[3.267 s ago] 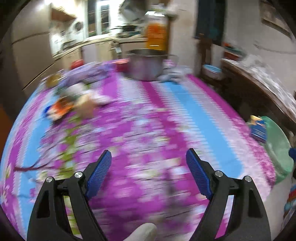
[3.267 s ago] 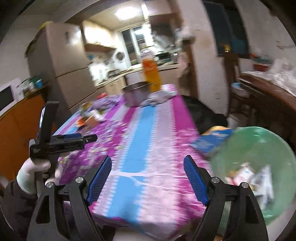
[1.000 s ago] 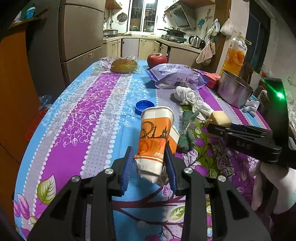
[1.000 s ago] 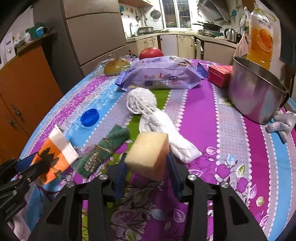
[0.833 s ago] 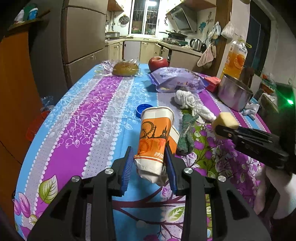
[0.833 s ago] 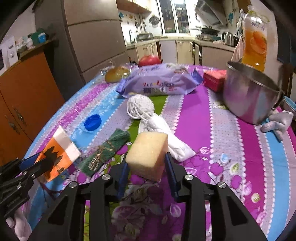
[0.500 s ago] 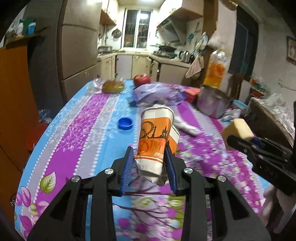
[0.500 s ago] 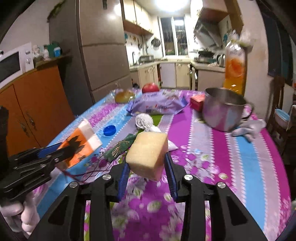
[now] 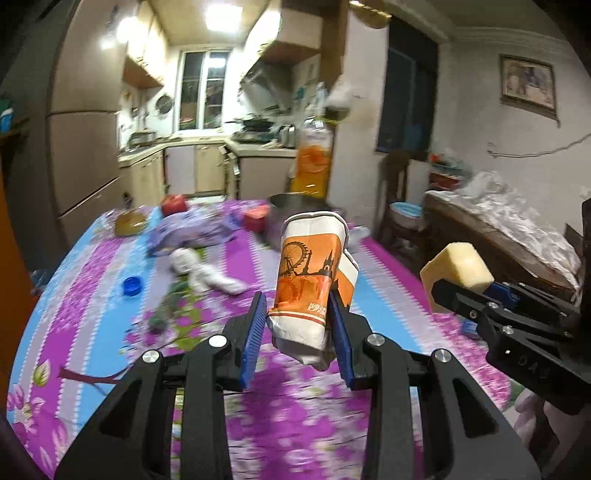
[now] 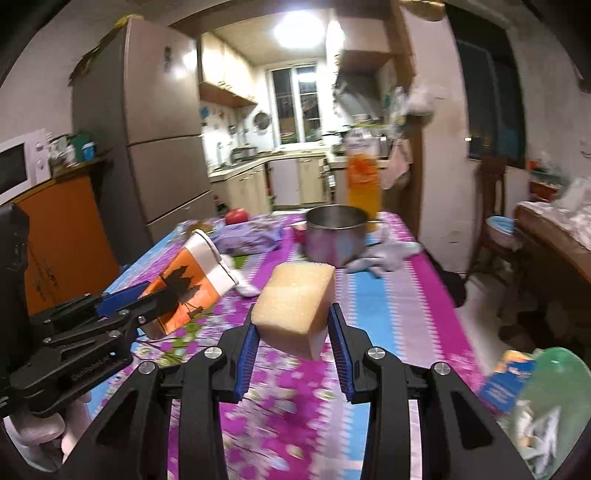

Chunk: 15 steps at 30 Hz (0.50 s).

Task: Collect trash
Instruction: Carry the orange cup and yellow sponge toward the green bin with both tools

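One green bin (image 10: 554,398), right wrist view only.

On the table (image 9: 92,258), the pot (image 10: 334,236) stands at the far end, bottle (image 10: 364,181) behind it (glove (image 10: 384,254) just right), wrapped packet (image 9: 192,232) to its left, bottle cap (image 9: 132,286) nearer.

A bright ceiling light (image 10: 295,27) shines over a small kitchen at the far end, where a barred window (image 10: 297,105) sits above pale base cabinets (image 10: 291,182). A tall fridge (image 10: 162,147) stands on the left, next to an orange cupboard (image 10: 62,236). On the right, a dark window (image 9: 406,99) and a framed picture (image 9: 527,82) mark the pale wall.
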### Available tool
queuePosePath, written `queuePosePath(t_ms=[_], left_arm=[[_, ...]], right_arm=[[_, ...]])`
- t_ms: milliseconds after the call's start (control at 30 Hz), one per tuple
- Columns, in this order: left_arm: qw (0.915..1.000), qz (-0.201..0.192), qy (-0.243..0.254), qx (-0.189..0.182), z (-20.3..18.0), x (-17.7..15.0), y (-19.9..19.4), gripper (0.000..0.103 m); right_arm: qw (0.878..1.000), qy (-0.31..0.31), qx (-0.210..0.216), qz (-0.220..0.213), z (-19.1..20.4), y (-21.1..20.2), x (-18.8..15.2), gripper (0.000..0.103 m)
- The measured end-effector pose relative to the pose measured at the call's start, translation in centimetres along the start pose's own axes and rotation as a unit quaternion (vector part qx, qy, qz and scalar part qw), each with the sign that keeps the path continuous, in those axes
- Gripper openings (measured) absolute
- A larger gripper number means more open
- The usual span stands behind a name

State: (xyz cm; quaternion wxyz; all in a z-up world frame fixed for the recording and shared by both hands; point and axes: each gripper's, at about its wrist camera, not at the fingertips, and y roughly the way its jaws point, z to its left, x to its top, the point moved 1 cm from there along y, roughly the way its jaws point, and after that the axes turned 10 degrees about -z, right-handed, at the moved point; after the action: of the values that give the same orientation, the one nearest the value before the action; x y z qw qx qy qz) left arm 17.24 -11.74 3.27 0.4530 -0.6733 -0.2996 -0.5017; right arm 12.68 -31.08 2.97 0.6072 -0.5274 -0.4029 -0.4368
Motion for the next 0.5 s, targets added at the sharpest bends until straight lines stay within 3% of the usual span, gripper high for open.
queuePosePath(t_ms=[500], left_arm=[[0.9947,-0.008,0.046,-0.092,-13.1,0.6,1.0,0.033]], right_arm=[[0.994,0.022,-0.109,-0.022,-12.0,-11.2,0.7,0.038]])
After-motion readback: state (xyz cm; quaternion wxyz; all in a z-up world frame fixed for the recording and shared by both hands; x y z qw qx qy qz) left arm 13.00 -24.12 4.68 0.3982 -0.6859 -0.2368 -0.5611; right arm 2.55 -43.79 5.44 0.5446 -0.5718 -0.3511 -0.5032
